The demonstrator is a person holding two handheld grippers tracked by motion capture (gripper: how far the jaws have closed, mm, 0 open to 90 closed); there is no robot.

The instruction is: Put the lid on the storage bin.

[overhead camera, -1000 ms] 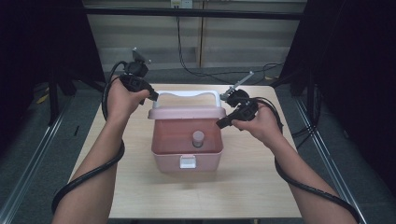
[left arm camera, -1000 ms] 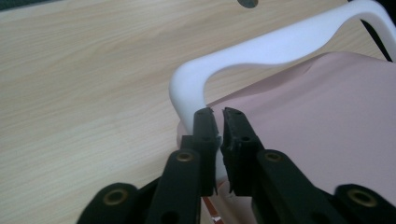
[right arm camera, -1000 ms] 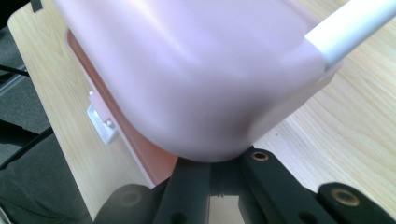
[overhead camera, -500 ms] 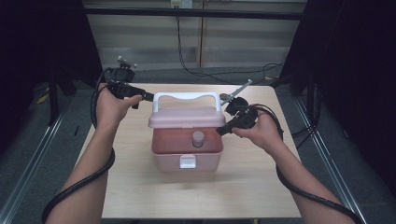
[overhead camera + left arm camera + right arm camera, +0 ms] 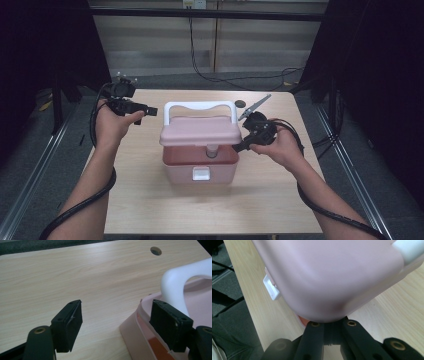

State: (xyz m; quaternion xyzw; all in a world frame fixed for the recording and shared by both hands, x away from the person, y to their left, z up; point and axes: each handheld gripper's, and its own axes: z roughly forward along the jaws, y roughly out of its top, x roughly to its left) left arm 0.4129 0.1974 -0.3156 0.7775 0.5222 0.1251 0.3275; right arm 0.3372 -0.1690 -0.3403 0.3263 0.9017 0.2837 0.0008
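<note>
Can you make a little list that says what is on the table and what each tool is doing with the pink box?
box: pink box on the wooden table, white latch at its front
lid: pink lid with white handle, raised at the front, the inside showing under it
inside: a small bottle-like thing
left tool: left tool open, its jaws have just been opening, beside the lid's edge, nothing between its pads
right tool: right tool shut on the lid's corner
behind box: grey three-cornered plate on the right tool

Left hand-held gripper (image 5: 145, 111) agape (right (image 5: 239, 148) clamped)
</note>
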